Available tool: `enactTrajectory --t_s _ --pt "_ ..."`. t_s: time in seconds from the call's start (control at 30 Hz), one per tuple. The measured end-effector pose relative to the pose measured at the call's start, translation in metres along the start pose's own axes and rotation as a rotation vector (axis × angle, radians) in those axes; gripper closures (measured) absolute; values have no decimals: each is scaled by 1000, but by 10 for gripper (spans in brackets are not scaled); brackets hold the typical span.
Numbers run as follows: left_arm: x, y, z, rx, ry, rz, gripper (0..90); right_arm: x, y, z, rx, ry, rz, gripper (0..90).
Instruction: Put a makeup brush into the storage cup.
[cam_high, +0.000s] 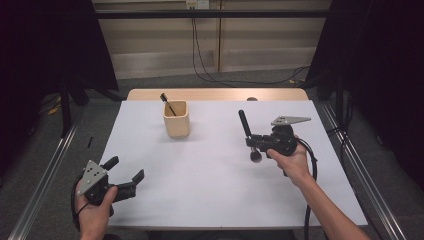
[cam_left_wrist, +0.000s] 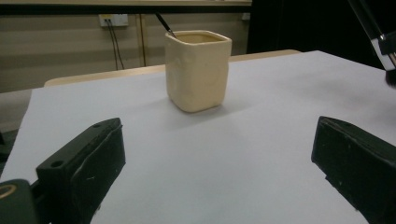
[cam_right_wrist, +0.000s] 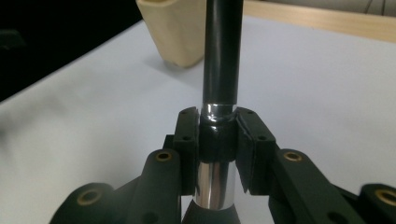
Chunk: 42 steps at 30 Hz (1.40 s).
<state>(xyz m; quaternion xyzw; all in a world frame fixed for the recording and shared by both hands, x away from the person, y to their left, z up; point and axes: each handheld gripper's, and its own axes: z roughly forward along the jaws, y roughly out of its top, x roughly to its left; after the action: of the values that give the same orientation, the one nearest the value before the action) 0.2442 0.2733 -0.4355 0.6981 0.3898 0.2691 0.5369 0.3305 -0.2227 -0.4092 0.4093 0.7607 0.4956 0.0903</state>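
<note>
We hold a black makeup brush (cam_high: 248, 135) in the right tool (cam_high: 256, 142), and its jaws are pressed on the shiny metal ferrule (cam_right_wrist: 215, 140) from both sides. The handle points away from this tool, and the bristle head (cam_high: 256, 156) hangs on the near side of it, above the white surface (cam_high: 210, 175). We judge that the step in hand is the carrying of the brush to the beige cup (cam_high: 176, 119), which stands ahead and to the left of this tool, well apart. Next, the brush must probably be turned upright and lowered into the cup mouth, beside the thin black stick (cam_high: 167, 104) already inside.

The left tool (cam_high: 122, 172) rests with wide, empty jaws and points toward the cup (cam_left_wrist: 198, 70).

The cup's inside is hidden, and in the right gripper view the bristles are cut off.
</note>
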Motion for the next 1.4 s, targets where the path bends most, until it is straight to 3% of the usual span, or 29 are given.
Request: enactTrajectory --t_s 0.33,0.4,0.5,0.57,0.77,0.93,1.03,1.13,1.33,1.4 --pt "-6 2 4 19 -36 5 26 -7 3 -17 -70 61 -15 719" --pt "-10 3 7 28 -93 29 26 -7 3 -18 -73 80 -19 718" --pt "-20 6 12 36 -127 83 26 -5 3 -17 -76 117 -20 719" --pt "-24 7 15 35 -156 74 26 -3 4 -16 -74 130 -29 718" --pt "-31 11 22 36 -178 95 26 7 4 -14 -51 165 -56 719" --pt "-35 15 28 35 -205 77 26 14 7 -11 -33 194 -75 719" --pt "-37 19 33 53 -227 101 28 19 7 -8 -1 209 -102 718" --pt "-40 23 37 53 -254 98 28 23 8 -5 25 228 -124 719" --pt "-46 28 48 38 -269 105 26 30 12 -3 60 247 -152 718" --pt "-48 27 51 64 -289 127 26 32 14 -3 69 254 -154 719"
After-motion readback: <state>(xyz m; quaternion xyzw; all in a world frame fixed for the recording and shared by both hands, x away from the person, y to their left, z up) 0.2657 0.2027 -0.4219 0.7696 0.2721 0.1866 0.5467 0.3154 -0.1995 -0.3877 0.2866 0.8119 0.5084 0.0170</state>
